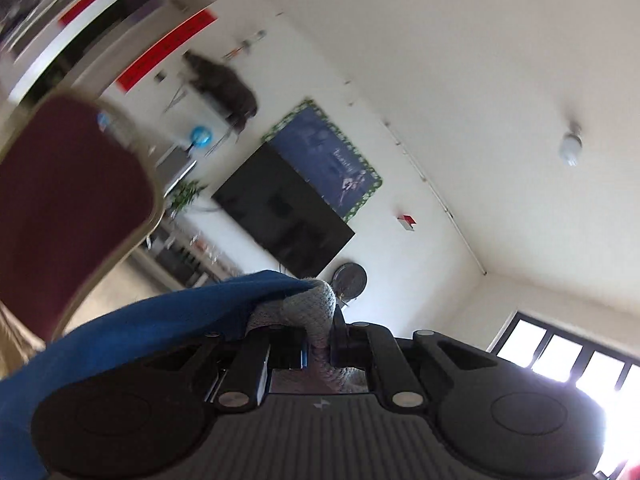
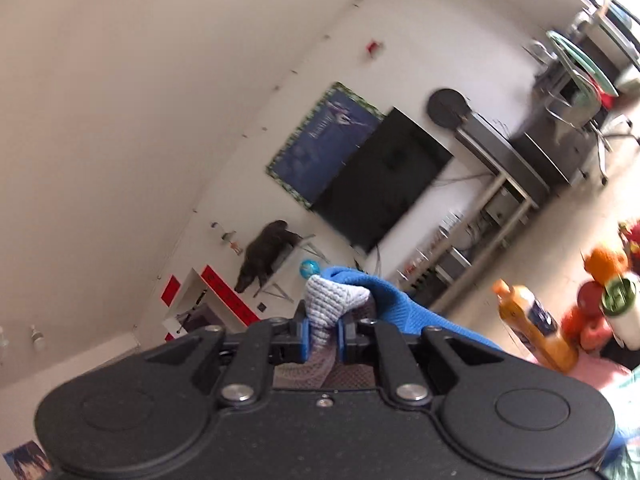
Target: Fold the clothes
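Note:
A blue garment [image 1: 132, 328] with a grey knit cuff or hem [image 1: 316, 304] is lifted in the air. My left gripper [image 1: 318, 344] is shut on the grey knit edge, and the blue cloth trails off to the left. In the right wrist view my right gripper [image 2: 322, 336] is shut on another grey knit edge [image 2: 332, 300], with the blue cloth [image 2: 404, 312] trailing to the right. Both cameras point up at the wall and ceiling. The rest of the garment is hidden below the grippers.
A dark red chair back [image 1: 68, 216] stands close on the left. A black TV [image 1: 284, 216] and a blue poster [image 1: 328, 160] hang on the far wall. An orange bottle [image 2: 536, 324], fruit [image 2: 592, 296] and a white cup [image 2: 624, 312] stand at the right.

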A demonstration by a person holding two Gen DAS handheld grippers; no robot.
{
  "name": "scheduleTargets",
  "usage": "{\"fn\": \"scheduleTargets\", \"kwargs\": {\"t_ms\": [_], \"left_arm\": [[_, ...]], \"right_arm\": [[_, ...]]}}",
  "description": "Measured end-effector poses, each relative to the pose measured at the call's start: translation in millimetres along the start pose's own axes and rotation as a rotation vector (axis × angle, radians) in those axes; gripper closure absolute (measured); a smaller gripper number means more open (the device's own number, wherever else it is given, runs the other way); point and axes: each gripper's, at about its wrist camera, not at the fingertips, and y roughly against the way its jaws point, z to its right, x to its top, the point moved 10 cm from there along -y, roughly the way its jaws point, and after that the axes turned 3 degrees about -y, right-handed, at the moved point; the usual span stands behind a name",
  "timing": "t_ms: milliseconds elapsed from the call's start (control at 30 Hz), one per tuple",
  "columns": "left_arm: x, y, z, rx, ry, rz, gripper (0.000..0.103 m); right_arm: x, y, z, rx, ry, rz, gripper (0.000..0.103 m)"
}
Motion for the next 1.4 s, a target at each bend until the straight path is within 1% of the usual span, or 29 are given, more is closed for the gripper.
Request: {"fn": "scheduleTargets", "kwargs": {"t_ms": [67, 100, 200, 233, 300, 367, 400, 433, 500, 533, 567, 633, 700, 833, 867, 933, 967, 1033, 1100, 1167, 1233, 1300, 1367, 1400], "left_arm": [[-6, -17, -3, 0.039, -0.002, -0.046, 0.096], [-12, -30, -12, 0.068, 0.01, -0.08, 0.096], [-42, -83, -62, 0.184, 0.046, -0.195, 0.096], [-52, -100, -79, 0.223, 0.058, -0.234, 0.096], [-68, -139, -110, 0.276, 0.084, -0.303, 0.096], [-63, -167, -121, 0.303, 0.079, -0.305, 0.096], [-55, -175, -116, 0.288, 0.057, -0.286, 0.096], [-47, -177, -107, 0.266, 0.031, -0.264, 0.096], [-32, -178, -90, 0.221, -0.02, -0.219, 0.096], [-29, -172, -88, 0.215, -0.032, -0.206, 0.096], [-29, -163, -90, 0.213, -0.033, -0.201, 0.096], [-43, -155, -103, 0.227, -0.026, -0.205, 0.096], [-69, -146, -123, 0.255, -0.026, -0.224, 0.096], [-145, -124, -168, 0.305, -0.032, -0.296, 0.095], [-168, -118, -183, 0.326, -0.023, -0.322, 0.095], [-219, -106, -223, 0.392, 0.03, -0.384, 0.095], [-246, -99, -245, 0.44, 0.059, -0.422, 0.095], [-297, -85, -287, 0.544, 0.12, -0.502, 0.095], [-329, -68, -321, 0.683, 0.156, -0.572, 0.096], [-326, -67, -331, 0.724, 0.161, -0.58, 0.096], [-316, -71, -328, 0.716, 0.109, -0.556, 0.096], [-316, -74, -325, 0.707, 0.076, -0.549, 0.095], [-323, -73, -325, 0.718, 0.053, -0.577, 0.094], [-326, -72, -325, 0.725, 0.041, -0.592, 0.092]], "right_arm": [[-5, -16, 2, -0.023, 0.027, -0.023, 0.091], [-8, -27, 6, -0.039, 0.033, -0.04, 0.091], [-33, -68, 31, -0.117, 0.001, -0.129, 0.091], [-43, -87, 44, -0.151, -0.01, -0.164, 0.091], [-63, -127, 69, -0.222, -0.038, -0.228, 0.091], [-72, -160, 83, -0.271, -0.073, -0.264, 0.091], [-72, -172, 85, -0.283, -0.087, -0.27, 0.091], [-66, -178, 80, -0.272, -0.086, -0.258, 0.091], [-55, -182, 71, -0.244, -0.062, -0.228, 0.091], [-51, -181, 68, -0.231, -0.045, -0.216, 0.091], [-54, -177, 74, -0.236, -0.038, -0.222, 0.091], [-59, -170, 86, -0.246, -0.025, -0.235, 0.091], [-73, -161, 106, -0.272, -0.024, -0.266, 0.091], [-128, -138, 164, -0.345, -0.021, -0.344, 0.091], [-145, -132, 179, -0.364, -0.015, -0.368, 0.091], [-189, -119, 217, -0.423, 0.001, -0.447, 0.091], [-212, -112, 238, -0.457, 0.004, -0.492, 0.091], [-259, -97, 285, -0.552, -0.023, -0.596, 0.091], [-294, -78, 326, -0.634, -0.111, -0.668, 0.091], [-305, -65, 342, -0.693, -0.206, -0.69, 0.091], [-295, -71, 333, -0.657, -0.148, -0.668, 0.091], [-291, -76, 326, -0.641, -0.112, -0.649, 0.091], [-295, -77, 329, -0.649, -0.143, -0.654, 0.09], [-298, -77, 331, -0.657, -0.147, -0.665, 0.09]]}}
